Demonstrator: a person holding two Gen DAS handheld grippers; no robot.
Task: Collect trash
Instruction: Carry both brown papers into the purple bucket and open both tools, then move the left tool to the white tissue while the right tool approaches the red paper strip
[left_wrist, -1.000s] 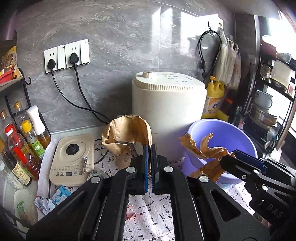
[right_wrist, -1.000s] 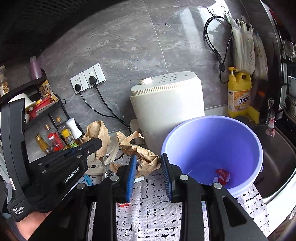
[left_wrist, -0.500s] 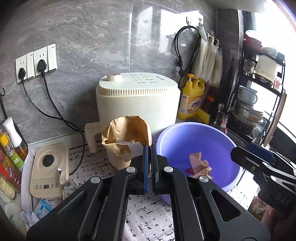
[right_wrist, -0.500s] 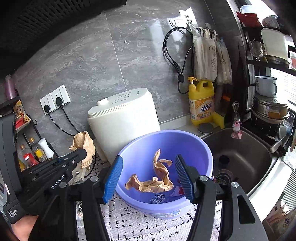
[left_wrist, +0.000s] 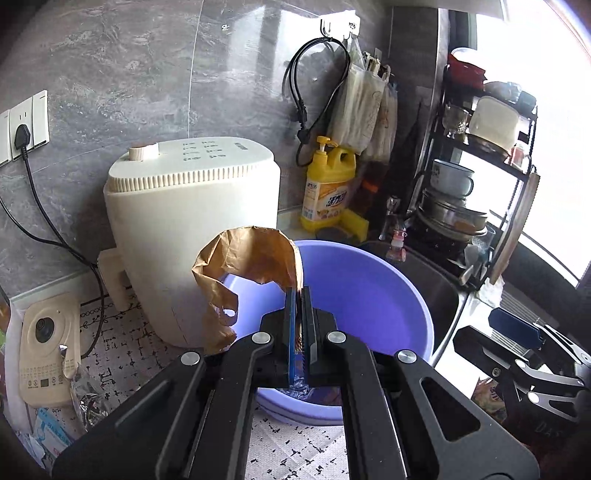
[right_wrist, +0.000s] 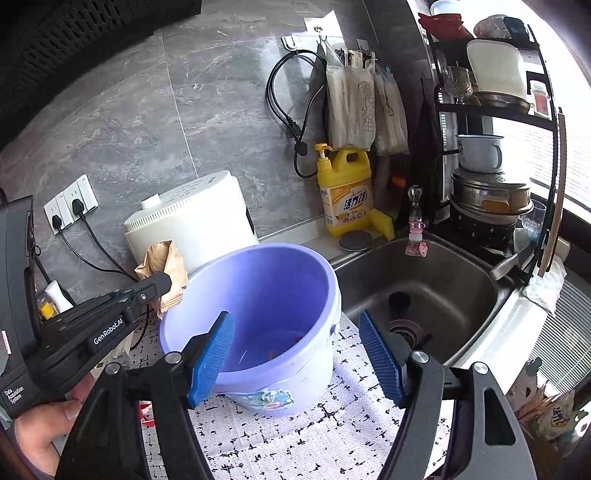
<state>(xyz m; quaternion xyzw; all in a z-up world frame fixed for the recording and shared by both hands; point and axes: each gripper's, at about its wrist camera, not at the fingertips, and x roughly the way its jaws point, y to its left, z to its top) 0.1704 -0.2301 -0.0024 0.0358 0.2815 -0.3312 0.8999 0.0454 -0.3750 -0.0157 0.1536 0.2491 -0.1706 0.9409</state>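
Observation:
My left gripper (left_wrist: 299, 295) is shut on the edge of a brown paper bag (left_wrist: 255, 258). The bag hangs crumpled over the near-left rim of the purple bucket (left_wrist: 369, 295). In the right wrist view the same bag (right_wrist: 162, 262) shows at the left gripper's tip (right_wrist: 162, 282), beside the bucket (right_wrist: 258, 280). My right gripper (right_wrist: 295, 325) is in front of the bucket with its jaws opening wide and nothing between the blue pads (right_wrist: 214, 354). Small reddish scraps (right_wrist: 299, 338) lie at the bucket's bottom. The right gripper (left_wrist: 513, 328) also shows at the right of the left wrist view.
A white appliance (left_wrist: 192, 221) stands behind the bucket, with a yellow detergent bottle (left_wrist: 328, 192) by the wall. A steel sink (right_wrist: 424, 288) and a loaded dish rack (right_wrist: 491, 184) are to the right. Foil scrap (left_wrist: 81, 387) and a blue packet (left_wrist: 51, 439) lie at left.
Both grippers swung right toward the bucket. The right gripper opened and its crumpled brown paper dropped into the bucket. The left gripper carried the paper bag over the bucket's rim.

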